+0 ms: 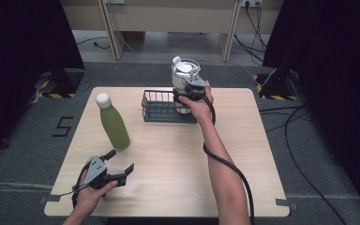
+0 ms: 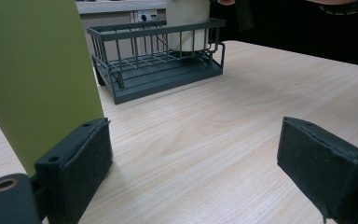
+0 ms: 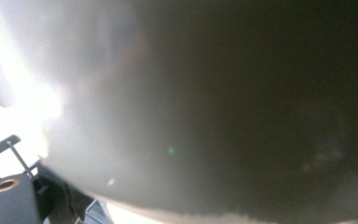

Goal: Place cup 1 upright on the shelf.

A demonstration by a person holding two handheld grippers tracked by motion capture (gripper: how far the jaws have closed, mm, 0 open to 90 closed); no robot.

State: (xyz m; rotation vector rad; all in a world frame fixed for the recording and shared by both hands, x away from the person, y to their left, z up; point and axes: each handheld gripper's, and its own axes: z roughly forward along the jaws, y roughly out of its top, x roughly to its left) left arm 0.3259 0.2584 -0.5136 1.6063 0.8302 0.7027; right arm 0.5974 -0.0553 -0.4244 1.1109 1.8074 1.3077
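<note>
A white lidded cup (image 1: 183, 74) stands upright at the right end of a dark wire basket (image 1: 158, 107) at the back of the table; I cannot tell whether it rests on the basket floor. My right gripper (image 1: 186, 93) is shut on the cup's side. In the right gripper view the cup's wall (image 3: 168, 107) is pressed close and blurred. A green bottle (image 1: 114, 125) with a white cap stands upright at the left. My left gripper (image 1: 120, 162) is open just in front of the bottle, holding nothing. The left gripper view shows the bottle (image 2: 37, 70) beside the left jaw.
The wooden table (image 1: 168, 159) has bare room in the middle and at the right. The basket (image 2: 158, 65) holds the white cup (image 2: 189, 23) and no other object. Cables trail on the floor at the right, beyond the table edge.
</note>
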